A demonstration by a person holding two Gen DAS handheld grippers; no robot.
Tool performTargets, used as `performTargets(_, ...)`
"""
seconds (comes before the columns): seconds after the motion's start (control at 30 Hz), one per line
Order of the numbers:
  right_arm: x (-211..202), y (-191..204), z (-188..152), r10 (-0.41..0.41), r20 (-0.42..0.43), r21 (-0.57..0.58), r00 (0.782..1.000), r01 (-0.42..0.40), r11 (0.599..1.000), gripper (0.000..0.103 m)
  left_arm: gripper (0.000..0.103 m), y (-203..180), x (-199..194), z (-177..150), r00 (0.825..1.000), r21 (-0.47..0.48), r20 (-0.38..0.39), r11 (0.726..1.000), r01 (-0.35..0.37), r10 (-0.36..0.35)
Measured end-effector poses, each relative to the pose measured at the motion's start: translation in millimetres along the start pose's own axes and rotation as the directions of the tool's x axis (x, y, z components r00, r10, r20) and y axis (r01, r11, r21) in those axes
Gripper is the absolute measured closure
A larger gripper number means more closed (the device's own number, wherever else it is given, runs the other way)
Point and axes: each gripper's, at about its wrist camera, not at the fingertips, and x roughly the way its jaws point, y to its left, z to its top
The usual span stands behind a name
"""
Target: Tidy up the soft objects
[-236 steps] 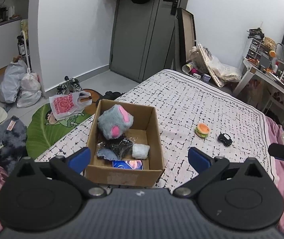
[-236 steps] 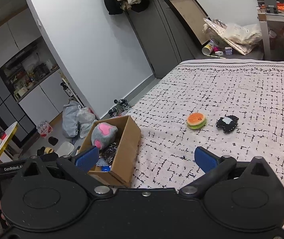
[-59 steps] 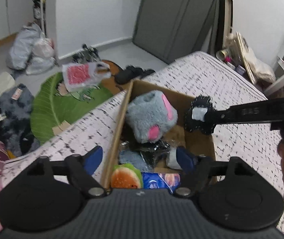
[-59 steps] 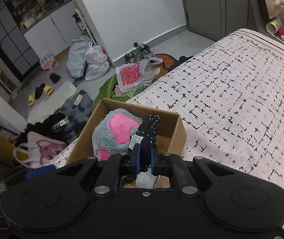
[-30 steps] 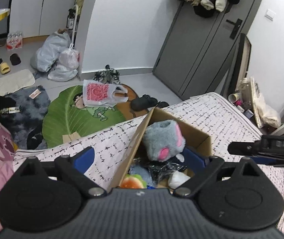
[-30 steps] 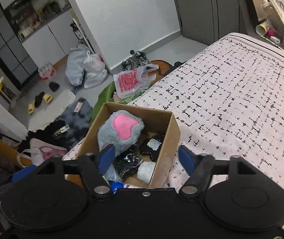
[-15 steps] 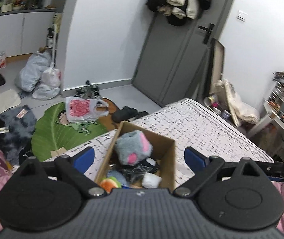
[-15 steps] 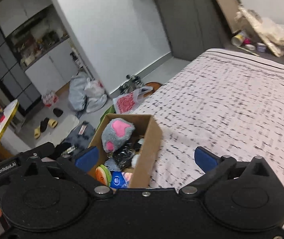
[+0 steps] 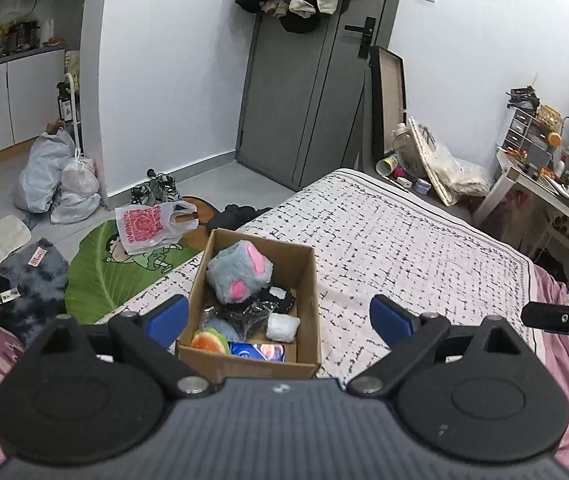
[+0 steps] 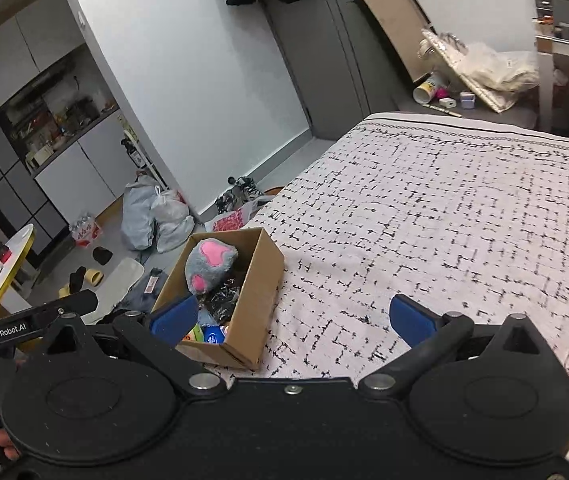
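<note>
We hold our left gripper [image 9: 274, 315] with its jaws spread wide and nothing between them, above the near end of the cardboard box [image 9: 313, 286]. Our right gripper [image 10: 293, 318] is just as wide and empty, over the bed [image 10: 436, 216] beside the box. Inside the box lie the grey and pink plush toy [image 9: 239, 271], a black pouch [image 9: 278, 297], the orange and green soft toy [image 9: 209, 341] and a white bundle [image 9: 282, 327].

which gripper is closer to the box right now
Left, by a small margin. The left gripper hangs right over the box; the right gripper sits off to its right.
</note>
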Motion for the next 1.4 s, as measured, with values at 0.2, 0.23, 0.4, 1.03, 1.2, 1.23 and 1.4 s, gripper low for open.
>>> performTargets(0.2,-21.7,-2.5,-12.5,-0.014,0.035,0.003,0.999,0.013,1.000,0.000,0.006,-2.1,-18.4,-3.8,1.000,0.017,-0.008,0.999,0.030,-0.030)
performTargets(0.23,-26.2,-2.5,-14.7,-0.014,0.042,0.002,0.999,0.014,1.000,0.000,0.006,-2.6,-21.2,-4.9,0.999,0.022,-0.010,0.999,0.035,-0.035)
performTargets(0.4,-43.4,-3.7,-25.4,-0.027,0.068,0.011,0.997,0.026,1.000,0.000,0.006,-5.6,-33.6,-10.6,0.999,0.033,-0.015,0.998,0.049,-0.048)
performTargets(1.03,-83.0,7.5,-55.9,-0.062,0.110,-0.022,0.992,0.064,0.998,0.000,0.005,-26.1,-59.2,-30.8,0.996,0.126,-0.063,0.989,0.075,-0.067)
performTargets(1.2,-87.7,15.0,-63.1,-0.059,0.117,-0.040,0.991,0.064,0.997,0.000,0.005,-28.4,-67.8,-33.5,0.995,0.140,-0.053,0.986,0.087,-0.080)
performTargets(1.23,-88.3,16.0,-64.0,-0.056,0.119,-0.042,0.991,0.062,0.997,0.000,0.005,-29.3,-68.7,-33.8,0.996,0.153,-0.047,0.985,0.078,-0.072)
performTargets(1.4,-89.0,27.4,-68.3,-0.042,0.117,-0.076,0.992,0.051,0.996,0.000,0.004,-30.3,-69.3,-36.8,0.998,0.164,-0.047,0.985,0.055,-0.048)
